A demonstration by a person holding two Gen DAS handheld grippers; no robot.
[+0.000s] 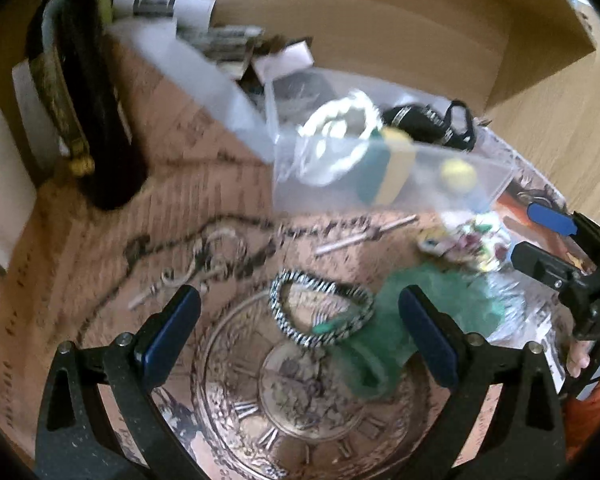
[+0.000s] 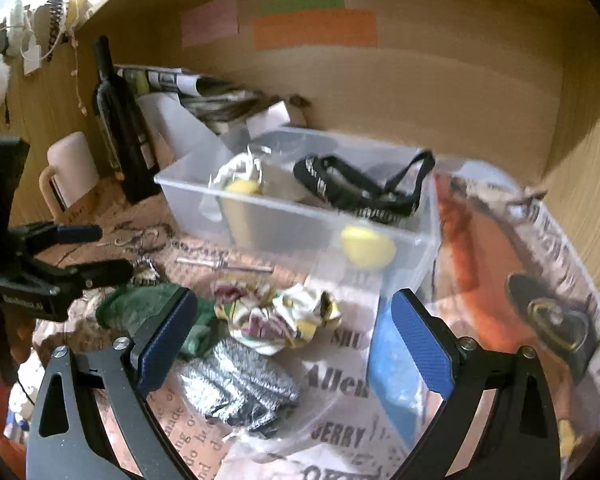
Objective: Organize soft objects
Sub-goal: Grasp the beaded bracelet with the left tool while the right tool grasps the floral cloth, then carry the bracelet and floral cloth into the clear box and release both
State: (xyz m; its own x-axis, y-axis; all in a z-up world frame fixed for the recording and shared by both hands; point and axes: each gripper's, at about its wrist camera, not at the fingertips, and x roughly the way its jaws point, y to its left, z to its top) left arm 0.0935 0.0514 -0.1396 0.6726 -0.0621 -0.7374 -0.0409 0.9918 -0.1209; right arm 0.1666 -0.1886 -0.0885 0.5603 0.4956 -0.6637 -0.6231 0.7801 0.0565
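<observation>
Left wrist view: we hold both hand-held grippers spread wide, gripping nothing.
Left hand-held gripper [image 1: 300, 336] frames the striped scrunchie [image 1: 320, 312] at centre; right hand-held gripper [image 2: 296, 340] frames the floral cloth [image 2: 276, 316] below the bin [image 2: 292, 216].

black grippers [image 1: 300, 332], blue pads (silver screws)

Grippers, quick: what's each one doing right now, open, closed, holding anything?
Left gripper: open, holding nothing, fingers over the striped scrunchie.
Right gripper: open, holding nothing.

Green cloth [image 2: 148, 308], floral scrunchie [image 2: 276, 316], grey-flecked cloth [image 2: 240, 388]
</observation>
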